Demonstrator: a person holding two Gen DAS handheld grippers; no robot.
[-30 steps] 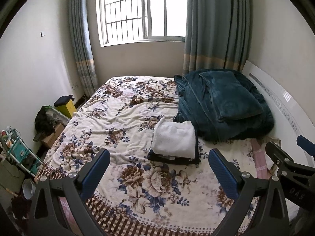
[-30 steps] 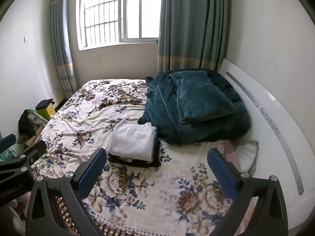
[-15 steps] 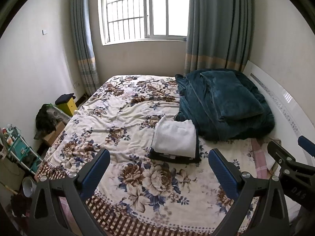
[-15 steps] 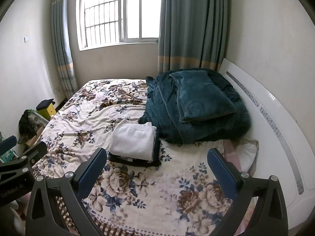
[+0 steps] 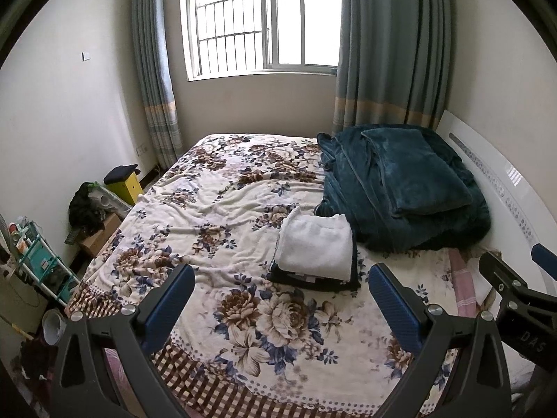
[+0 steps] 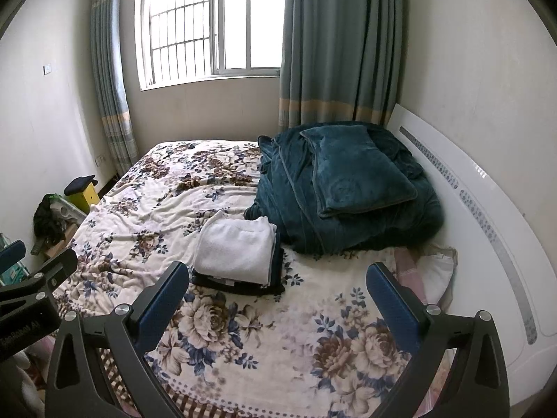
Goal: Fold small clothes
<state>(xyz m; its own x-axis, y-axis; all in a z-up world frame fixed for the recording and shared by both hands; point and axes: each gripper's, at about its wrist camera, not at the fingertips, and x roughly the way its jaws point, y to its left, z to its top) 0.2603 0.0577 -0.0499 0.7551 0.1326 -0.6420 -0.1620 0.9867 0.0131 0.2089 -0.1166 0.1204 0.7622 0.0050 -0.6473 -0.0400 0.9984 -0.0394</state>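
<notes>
Both grippers have drifted back a touch from the bed, left gripper (image 5: 280,287) and right gripper (image 6: 276,285) spread wide and empty, so the folded stack (image 5: 315,249) by the teal blanket (image 5: 403,188) looks finished. Only the right view shows the pillow (image 6: 435,266) against the headboard (image 6: 487,209); the left shows the teal rack (image 5: 41,268).

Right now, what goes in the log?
left gripper: open | right gripper: open | folded clothes stack: on bed

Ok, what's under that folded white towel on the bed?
Under the white towel lies a dark folded garment; pale layer edges show between. How many pieces, I cannot tell: the towel covers them.
</notes>
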